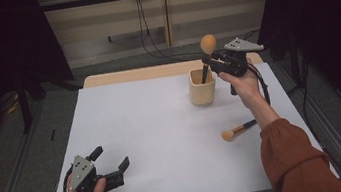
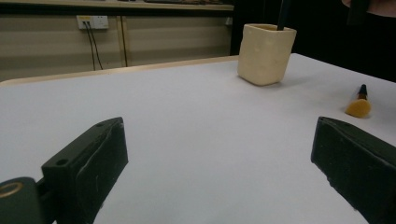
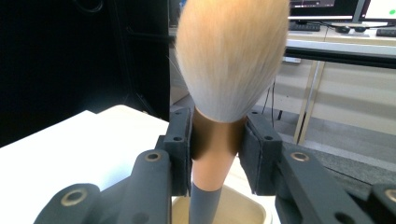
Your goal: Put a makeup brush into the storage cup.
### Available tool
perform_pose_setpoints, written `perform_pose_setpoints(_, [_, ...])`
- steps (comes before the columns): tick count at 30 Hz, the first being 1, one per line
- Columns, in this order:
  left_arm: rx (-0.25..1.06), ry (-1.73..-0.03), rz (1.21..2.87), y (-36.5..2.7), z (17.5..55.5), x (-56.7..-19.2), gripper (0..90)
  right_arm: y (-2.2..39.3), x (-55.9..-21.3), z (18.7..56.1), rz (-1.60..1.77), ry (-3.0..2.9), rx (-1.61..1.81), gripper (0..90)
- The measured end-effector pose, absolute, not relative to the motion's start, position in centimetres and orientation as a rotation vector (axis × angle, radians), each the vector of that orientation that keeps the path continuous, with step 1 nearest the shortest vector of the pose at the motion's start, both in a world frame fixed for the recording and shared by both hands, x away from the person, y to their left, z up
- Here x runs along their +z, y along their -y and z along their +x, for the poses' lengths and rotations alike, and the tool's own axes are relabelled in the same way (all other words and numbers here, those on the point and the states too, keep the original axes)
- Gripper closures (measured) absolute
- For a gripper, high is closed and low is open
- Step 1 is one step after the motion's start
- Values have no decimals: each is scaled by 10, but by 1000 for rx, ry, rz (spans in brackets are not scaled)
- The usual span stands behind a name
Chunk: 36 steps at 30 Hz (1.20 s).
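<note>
On the white tabletop (image 1: 162, 122), keep the right hand-held gripper (image 1: 215, 62) pinching the brush (image 1: 208, 45) upright, lowering it straight into the cup (image 1: 202, 87); left hand-held gripper (image 1: 110, 167) rests spread

A cream cup (image 1: 202, 87) stands on the white table (image 1: 153, 128), both brushes (image 1: 208, 45) (image 1: 236, 130) are orange-tufted with black handles, and the sleeve (image 1: 293, 154) is rust.

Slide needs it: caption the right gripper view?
Right tongs shut on a makeup brush, bristles up, handle entering the cream cup below.
</note>
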<state>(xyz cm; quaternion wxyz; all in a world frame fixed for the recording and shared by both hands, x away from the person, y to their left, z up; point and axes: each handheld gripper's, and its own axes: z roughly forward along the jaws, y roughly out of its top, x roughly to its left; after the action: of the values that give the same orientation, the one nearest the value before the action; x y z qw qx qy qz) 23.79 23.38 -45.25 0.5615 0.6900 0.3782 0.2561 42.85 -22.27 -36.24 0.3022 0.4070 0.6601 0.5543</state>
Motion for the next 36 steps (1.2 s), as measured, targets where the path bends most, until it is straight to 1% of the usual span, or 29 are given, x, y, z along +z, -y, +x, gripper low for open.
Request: perform_pose_setpoints(36, [594, -895, 1644, -234, 239, -454, 40, 228, -405, 436, 1158, -1830, 1377, 662])
